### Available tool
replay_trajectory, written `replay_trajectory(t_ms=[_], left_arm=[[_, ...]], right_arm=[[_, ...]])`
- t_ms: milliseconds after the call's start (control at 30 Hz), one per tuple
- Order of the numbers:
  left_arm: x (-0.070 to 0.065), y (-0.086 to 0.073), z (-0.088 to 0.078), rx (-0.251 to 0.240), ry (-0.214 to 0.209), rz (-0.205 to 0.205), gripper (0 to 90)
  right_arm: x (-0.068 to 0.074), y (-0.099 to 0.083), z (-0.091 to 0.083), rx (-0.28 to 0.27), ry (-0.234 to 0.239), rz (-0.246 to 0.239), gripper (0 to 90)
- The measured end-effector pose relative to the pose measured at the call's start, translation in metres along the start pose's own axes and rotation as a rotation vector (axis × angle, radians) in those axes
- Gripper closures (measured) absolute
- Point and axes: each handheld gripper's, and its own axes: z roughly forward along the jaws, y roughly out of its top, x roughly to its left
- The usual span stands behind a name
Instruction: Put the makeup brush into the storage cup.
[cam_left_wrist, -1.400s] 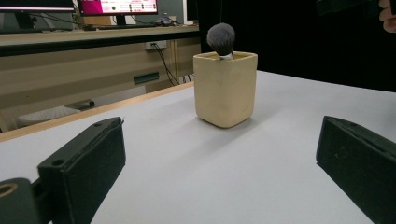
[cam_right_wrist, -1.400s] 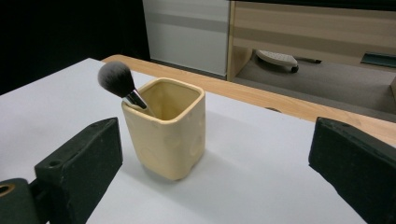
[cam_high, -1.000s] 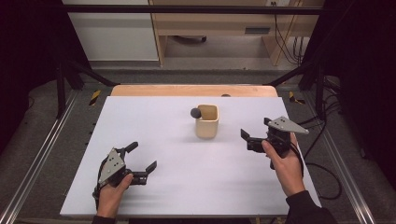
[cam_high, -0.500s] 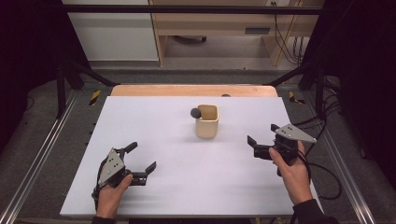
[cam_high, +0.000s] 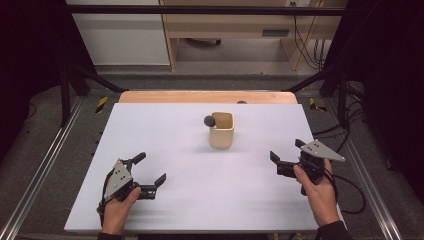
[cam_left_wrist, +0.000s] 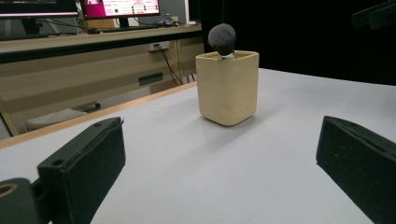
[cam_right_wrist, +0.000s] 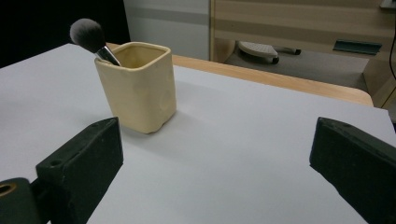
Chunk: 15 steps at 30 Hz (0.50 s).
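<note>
The right gripper (cam_high: 286, 156) has been drawn back from the middle right of the high view toward the lower right of the frame, away from the cup (cam_high: 222, 129) and nearer the worktop's (cam_high: 165, 135) near edge. The hand (cam_high: 318, 187) holding it has been pulled lower in the frame with it, so that less of the forearm is seen.

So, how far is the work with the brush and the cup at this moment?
Looks done: the brush stands in the yellow cup, its bristle head above the rim. In hand: nothing; the left gripper and the right gripper are both open, near the table's front edge, apart from the cup. Left: probably nothing, if placing the brush was the goal.
</note>
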Motion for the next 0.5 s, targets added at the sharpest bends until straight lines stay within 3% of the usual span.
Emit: replay_trajectory(t_ms=[500], left_arm=[[0.000, -0.001, -0.003, 0.005, 0.005, 0.001, 1.1]], right_arm=[[-0.006, -0.028, -0.011, -0.036, -0.001, -0.017, 3.3]])
